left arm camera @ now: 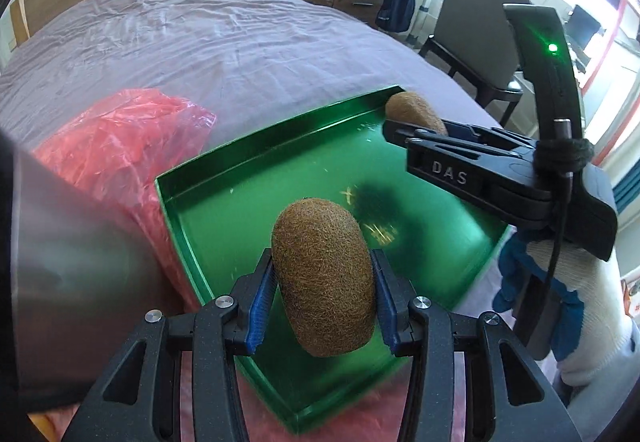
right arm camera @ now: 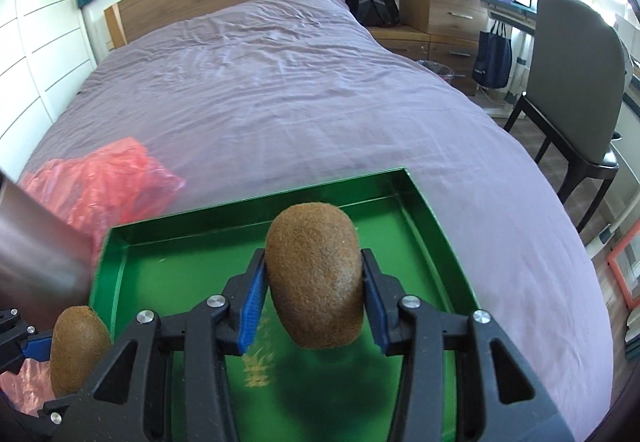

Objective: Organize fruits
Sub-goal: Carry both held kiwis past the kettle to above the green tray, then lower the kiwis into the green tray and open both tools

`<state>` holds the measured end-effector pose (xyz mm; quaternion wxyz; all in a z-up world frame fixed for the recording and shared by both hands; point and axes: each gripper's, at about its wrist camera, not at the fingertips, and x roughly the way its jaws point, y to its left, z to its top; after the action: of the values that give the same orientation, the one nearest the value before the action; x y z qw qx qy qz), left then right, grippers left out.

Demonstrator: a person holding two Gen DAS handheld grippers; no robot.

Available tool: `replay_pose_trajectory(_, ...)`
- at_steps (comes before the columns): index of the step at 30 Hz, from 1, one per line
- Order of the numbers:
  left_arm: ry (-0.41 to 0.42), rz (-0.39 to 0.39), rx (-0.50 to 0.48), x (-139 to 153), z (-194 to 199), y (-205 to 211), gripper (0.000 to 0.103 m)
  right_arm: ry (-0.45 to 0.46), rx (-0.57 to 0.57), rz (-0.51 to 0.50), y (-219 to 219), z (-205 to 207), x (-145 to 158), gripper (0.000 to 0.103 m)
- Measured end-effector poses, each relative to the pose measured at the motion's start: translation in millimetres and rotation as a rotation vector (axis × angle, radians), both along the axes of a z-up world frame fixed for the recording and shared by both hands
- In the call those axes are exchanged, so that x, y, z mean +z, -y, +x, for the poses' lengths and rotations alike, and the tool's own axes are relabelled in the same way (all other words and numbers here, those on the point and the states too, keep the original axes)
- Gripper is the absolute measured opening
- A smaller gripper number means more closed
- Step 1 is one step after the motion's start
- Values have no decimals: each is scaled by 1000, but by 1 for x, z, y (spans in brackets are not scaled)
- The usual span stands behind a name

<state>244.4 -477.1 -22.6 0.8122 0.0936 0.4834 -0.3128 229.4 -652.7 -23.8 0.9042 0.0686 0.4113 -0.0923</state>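
two kiwis, one per gripper, hang over the green tray (left arm camera: 208, 178) on the bed (left arm camera: 180, 42). the left gripper (left arm camera: 324, 302) has its fingers clamped on the left kiwi (left arm camera: 324, 278), long axis running away from the camera. the right gripper (right arm camera: 314, 298) likewise pinches the right kiwi (right arm camera: 316, 274), pointing forward. a red bag (left arm camera: 120, 138) lies beside the tray, partly hidden by a blurred grey shape.
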Motion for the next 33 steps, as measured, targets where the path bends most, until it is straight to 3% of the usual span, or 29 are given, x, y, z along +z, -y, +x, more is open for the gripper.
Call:
replay_pose_trajectory(5,-13,50,57,-28,30,15,40,-65,-32,-7,25,26,-18,17)
replay_pose_trajectory(13,-51,67,68,-52,38,17,40,-143,-58,2,40,40,-37,17)
replay_pose_trajectory(25,-14,102,59,-59,40,27,41,-186,-65,-13,40,44,-47,20)
replay_pose_trajectory(26,-18,99,60,-58,41,27,42,-187,-68,-18,40,43,-46,22)
replay_pose_trajectory(28,-25,99,62,-57,42,26,44,-176,-80,-27,39,42,-43,41)
replay_pose_trajectory(33,9,98,47,-42,33,22,51,-124,-83,-39,34,32,-27,63)
